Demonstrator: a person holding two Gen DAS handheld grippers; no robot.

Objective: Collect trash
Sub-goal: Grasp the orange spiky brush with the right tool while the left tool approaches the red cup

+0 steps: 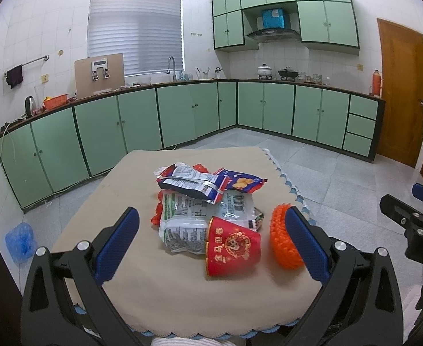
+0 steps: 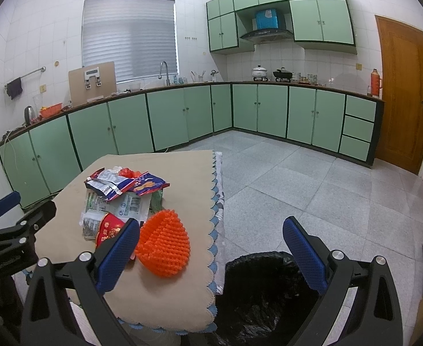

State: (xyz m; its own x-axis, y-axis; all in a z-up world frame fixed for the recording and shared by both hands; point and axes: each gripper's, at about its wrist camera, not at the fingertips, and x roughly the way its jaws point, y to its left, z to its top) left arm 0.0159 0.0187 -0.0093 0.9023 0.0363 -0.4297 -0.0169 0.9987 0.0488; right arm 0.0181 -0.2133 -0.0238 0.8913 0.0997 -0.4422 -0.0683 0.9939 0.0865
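Note:
A pile of snack wrappers (image 1: 202,190) lies on the beige-clothed table (image 1: 119,190). A red paper cup (image 1: 234,246) lies on its side in front of the pile, with an orange spiky foam net (image 1: 283,239) to its right. My left gripper (image 1: 211,230) is open and empty above the table, its fingers either side of the cup and net. My right gripper (image 2: 211,245) is open and empty, over the table's right edge. The net (image 2: 164,246) is beside its left finger. A bin with a black bag (image 2: 266,294) stands on the floor below, right of the table. The wrappers (image 2: 122,190) also show there.
Green kitchen cabinets (image 1: 188,112) run along the far walls with a sink, pots and a kettle on the counter. A wooden door (image 2: 401,92) is at the right. A blue plastic bag (image 1: 20,239) lies on the tiled floor left of the table.

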